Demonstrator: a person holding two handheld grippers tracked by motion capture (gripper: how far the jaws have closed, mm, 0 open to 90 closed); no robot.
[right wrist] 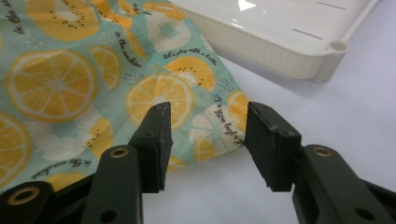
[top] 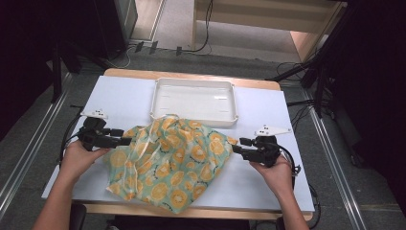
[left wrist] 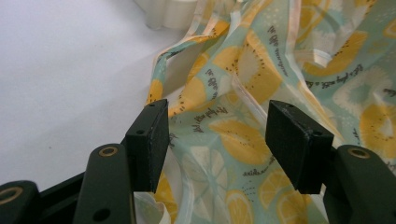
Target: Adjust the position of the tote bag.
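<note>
Cloth (top: pixel 167 158) crumpled on table (top: pixel 124 91), both claws open at its edges

Both grippers, left (top: pixel 125 141) and right (top: pixel 235 148), are black with brass-ringed screw holes, square pads, grey three-cornered top plates and trailing black cables; forearms bare.

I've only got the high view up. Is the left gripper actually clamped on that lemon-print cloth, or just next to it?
Observer: Not clamped. In the left gripper view the left gripper has its jaws apart, with the cloth lying between and beyond them.
Operator: And the right one?
Observer: The right gripper is open too, its jaws straddling the cloth's corner without pressing it.
Operator: Is the tray touching the cloth?
Observer: In the right gripper view the cloth's edge runs right up along the white tray; whether they touch I can't tell.
</note>
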